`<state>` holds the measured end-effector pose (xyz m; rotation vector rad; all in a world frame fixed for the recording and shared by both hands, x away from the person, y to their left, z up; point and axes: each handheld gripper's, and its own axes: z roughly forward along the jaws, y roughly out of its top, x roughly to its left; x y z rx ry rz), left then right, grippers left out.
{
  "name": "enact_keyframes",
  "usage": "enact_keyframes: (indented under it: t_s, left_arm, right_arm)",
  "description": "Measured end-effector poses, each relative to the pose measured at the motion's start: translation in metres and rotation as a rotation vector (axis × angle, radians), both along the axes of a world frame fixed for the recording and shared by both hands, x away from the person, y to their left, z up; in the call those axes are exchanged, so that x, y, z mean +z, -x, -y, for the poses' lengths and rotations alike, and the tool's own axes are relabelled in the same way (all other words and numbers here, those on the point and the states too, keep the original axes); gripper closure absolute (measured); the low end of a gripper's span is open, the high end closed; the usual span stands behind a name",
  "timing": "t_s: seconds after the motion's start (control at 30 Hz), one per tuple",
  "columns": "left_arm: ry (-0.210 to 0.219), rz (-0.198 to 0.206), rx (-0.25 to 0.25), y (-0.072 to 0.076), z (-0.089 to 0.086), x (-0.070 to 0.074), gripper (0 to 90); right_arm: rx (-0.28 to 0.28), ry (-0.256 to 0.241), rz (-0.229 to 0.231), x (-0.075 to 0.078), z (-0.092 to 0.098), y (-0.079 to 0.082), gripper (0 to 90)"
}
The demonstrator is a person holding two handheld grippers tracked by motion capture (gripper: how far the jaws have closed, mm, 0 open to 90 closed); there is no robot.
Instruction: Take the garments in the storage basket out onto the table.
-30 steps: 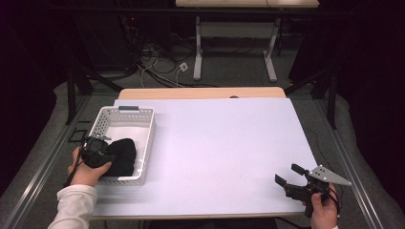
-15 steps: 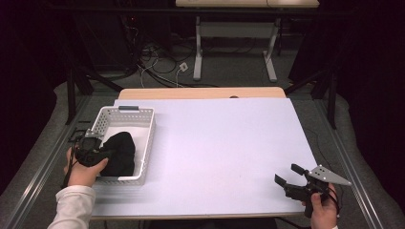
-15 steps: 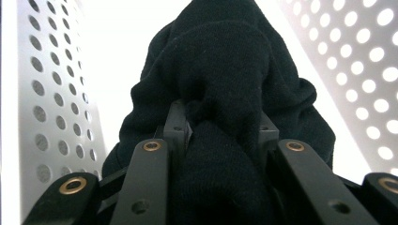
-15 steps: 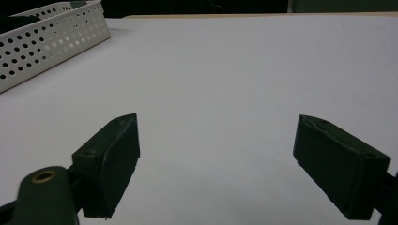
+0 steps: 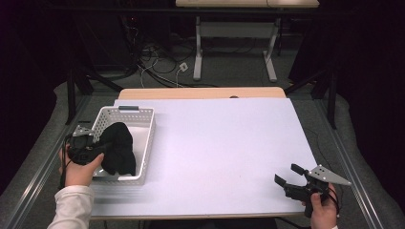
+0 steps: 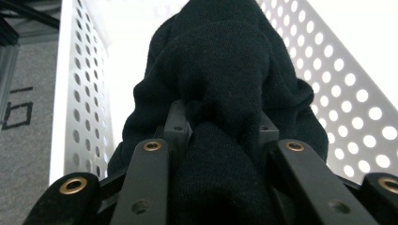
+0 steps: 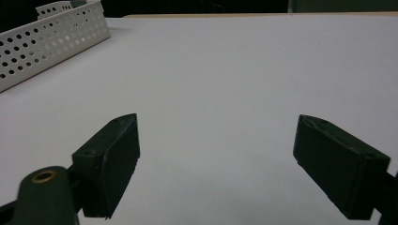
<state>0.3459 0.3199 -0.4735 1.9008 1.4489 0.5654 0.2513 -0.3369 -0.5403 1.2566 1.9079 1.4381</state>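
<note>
Black cloth [image 5: 117, 148]: clamped in left gripper [image 5: 85, 147], over white basket [image 5: 145, 138], not yet clear. Right gripper [image 5: 288, 177]: jaws apart, idle on table [image 5: 229, 143].

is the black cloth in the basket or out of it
Mostly in. The black cloth sits bunched inside the white perforated basket, with the left hand-held gripper shut on a fold at the near end.

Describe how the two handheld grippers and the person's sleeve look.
Both grippers are black. The right gripper carries a grey three-cornered plate on top; its jaws are blocky black pads on arms with a brass-ringed pivot hole. The left gripper has the same grey plate and brass-ringed holes. The left forearm wears a white sleeve.
</note>
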Motion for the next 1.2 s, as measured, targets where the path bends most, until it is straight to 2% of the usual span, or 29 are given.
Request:
enact_keyframes:
  t_s: [0.07, 0.1, 0.2, 0.33, 0.47, 0.53, 0.6, 0.63, 0.77, 1.2]
  left_arm:
    - [0.004, 0.006, 0.002, 0.0, 0.0, 0.001, 69.0]
    - [0.011, 0.027, 0.012, 0.002, -0.001, 0.003, 68.9]
    - [0.012, 0.039, 0.018, 0.003, -0.001, 0.004, 68.9]
    - [0.029, 0.09, 0.037, 0.006, -0.001, 0.009, 68.9]
    - [0.046, 0.113, 0.038, 0.008, -0.001, 0.012, 68.9]
    - [0.059, 0.145, 0.046, 0.011, -0.002, 0.018, 68.9]
    - [0.063, 0.152, 0.049, 0.012, -0.002, 0.019, 68.9]
    - [0.075, 0.174, 0.053, 0.014, -0.003, 0.023, 69.0]
    - [0.098, 0.206, 0.057, 0.017, -0.003, 0.029, 69.0]
    - [0.139, 0.259, 0.038, 0.018, 0.005, 0.047, 69.0]
  right_arm:
    - [0.0, -0.001, 0.0, 0.0, 0.0, 0.0, 14.7]
    - [0.0, 0.0, 0.0, 0.0, 0.0, 0.0, 14.7]
    - [-0.002, 0.0, 0.001, 0.0, 0.0, 0.0, 14.7]
    - [-0.003, -0.002, 0.002, 0.0, 0.001, 0.0, 14.7]
    - [-0.002, -0.001, 0.001, 0.0, 0.001, 0.0, 14.7]
    - [-0.002, -0.001, 0.0, 0.0, 0.0, 0.0, 14.7]
    - [-0.002, 0.0, 0.0, 0.0, 0.0, 0.0, 14.7]
    - [-0.002, -0.001, 0.001, 0.0, 0.001, 0.0, 14.7]
    - [-0.003, -0.002, 0.002, 0.0, 0.001, 0.0, 14.7]
    - [-0.003, -0.003, 0.001, -0.001, 0.001, -0.001, 14.7]
